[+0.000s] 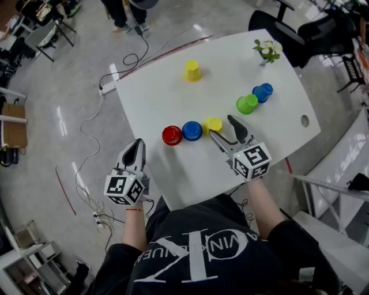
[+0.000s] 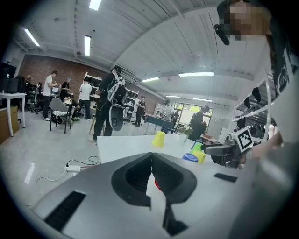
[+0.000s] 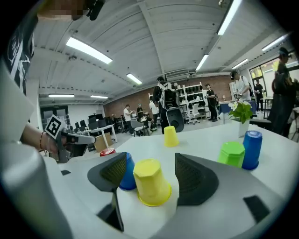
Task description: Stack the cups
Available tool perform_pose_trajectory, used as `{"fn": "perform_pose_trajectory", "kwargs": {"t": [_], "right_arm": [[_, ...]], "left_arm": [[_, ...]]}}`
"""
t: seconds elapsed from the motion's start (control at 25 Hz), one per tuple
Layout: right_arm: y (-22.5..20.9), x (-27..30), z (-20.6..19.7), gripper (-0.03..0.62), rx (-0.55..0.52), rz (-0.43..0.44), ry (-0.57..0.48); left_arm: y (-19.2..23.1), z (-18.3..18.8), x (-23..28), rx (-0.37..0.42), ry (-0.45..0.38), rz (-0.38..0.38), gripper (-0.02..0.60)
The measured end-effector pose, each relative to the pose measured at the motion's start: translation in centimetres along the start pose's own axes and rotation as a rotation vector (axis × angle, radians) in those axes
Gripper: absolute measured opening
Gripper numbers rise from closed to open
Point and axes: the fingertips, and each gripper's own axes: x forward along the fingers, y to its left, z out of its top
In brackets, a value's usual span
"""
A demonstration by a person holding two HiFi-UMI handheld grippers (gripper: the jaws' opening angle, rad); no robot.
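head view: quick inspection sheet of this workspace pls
surface: white table, round hole near right edge
job's things: red cup, near blue cup, near yellow cup in a row; green cup beside far blue cup; far yellow cup alone; all upside down, none stacked
clutter: potted plant
grippers: left gripper jaws together, empty; right gripper jaws apart around near yellow cup
cables: power strip, cable on floor
surroundings: chair, people

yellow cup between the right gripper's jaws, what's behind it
Directly behind the yellow cup stands a blue cup. The yellow cup and one jaw cover most of the blue cup; only a strip shows. Farther back to the left stands a red cup.
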Motion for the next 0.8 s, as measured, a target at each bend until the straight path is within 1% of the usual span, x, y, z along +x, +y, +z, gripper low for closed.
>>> {"fn": "perform_pose_trajectory", "kwargs": {"t": [0.12,0.2,0.36,0.4,0.48,0.56,0.64,0.68,0.76,0.8], "right_arm": [[-2.1,-1.1,1.6,0.331,-0.015,-0.054,-0.045],[-4.5,-1.8,2.3,0.330,-0.027,-0.116,-0.058],[-10.7,-2.9,2.6,0.331,-0.052,-0.310,-0.031],[-12.0,-2.9,2.4,0.331,-0.052,-0.349,-0.016],[-14.0,-2.7,1.6,0.339,-0.040,-0.401,0.019],[-15.3,-2.2,0.5,0.341,-0.020,-0.429,0.051],[-16.0,-1.8,-0.5,0.336,-0.003,-0.438,0.073],[-16.1,-1.6,-0.7,0.314,-0.001,-0.436,0.076],[-15.5,-1.6,-0.1,0.238,-0.018,-0.411,0.045],[-14.8,-1.7,0.7,0.236,-0.034,-0.384,0.013]], "left_arm": [[0.1,0.1,0.0,0.002,-0.002,0.004,0.005],[0.1,0.1,0.0,0.002,0.000,0.006,0.005],[-0.2,-0.1,-0.1,0.004,0.010,0.005,0.005],[-0.3,-0.2,-0.2,0.005,0.015,0.005,0.005],[-0.5,-0.5,-0.3,0.004,0.025,0.008,0.005],[-0.5,-0.8,-0.4,0.006,0.036,0.012,0.005],[-0.5,-1.2,-0.5,0.009,0.047,0.017,0.005],[-0.5,-1.3,-0.6,0.009,0.051,0.020,0.005],[-0.4,-1.7,-0.8,0.006,0.058,0.027,0.005],[-0.3,-1.8,-0.9,0.004,0.060,0.030,0.005]]}}
